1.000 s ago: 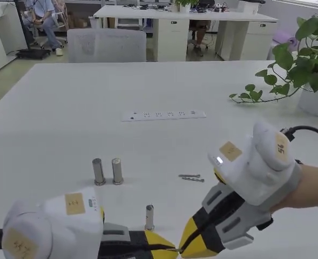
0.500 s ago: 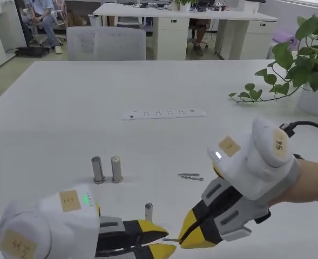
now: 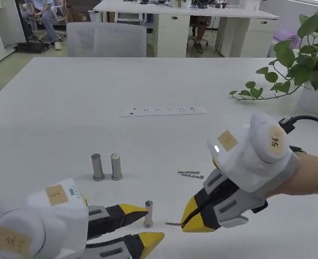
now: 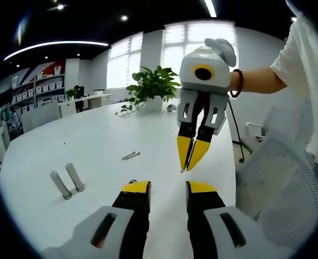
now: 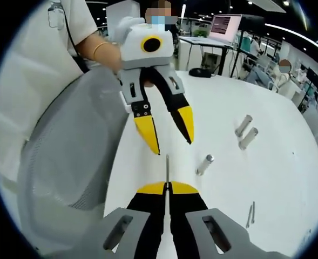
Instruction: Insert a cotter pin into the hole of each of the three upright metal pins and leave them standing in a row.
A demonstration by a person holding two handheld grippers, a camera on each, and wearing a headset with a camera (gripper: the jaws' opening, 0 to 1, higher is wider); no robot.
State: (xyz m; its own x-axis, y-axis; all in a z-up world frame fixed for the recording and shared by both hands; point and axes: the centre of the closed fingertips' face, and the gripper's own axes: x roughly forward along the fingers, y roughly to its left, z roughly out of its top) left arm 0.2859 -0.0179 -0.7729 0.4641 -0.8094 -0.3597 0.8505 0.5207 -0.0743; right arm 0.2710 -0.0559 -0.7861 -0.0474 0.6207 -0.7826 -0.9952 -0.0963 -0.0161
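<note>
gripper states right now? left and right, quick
Left gripper: open, nothing between the jaws.
Right gripper: shut on a cotter pin.

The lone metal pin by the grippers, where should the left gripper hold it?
Probably low on its shaft, level from the left. The metal pin stands upright and slim; a low hold leaves its top free for the cotter pin in the right gripper. The open left gripper sits beside it.
</note>
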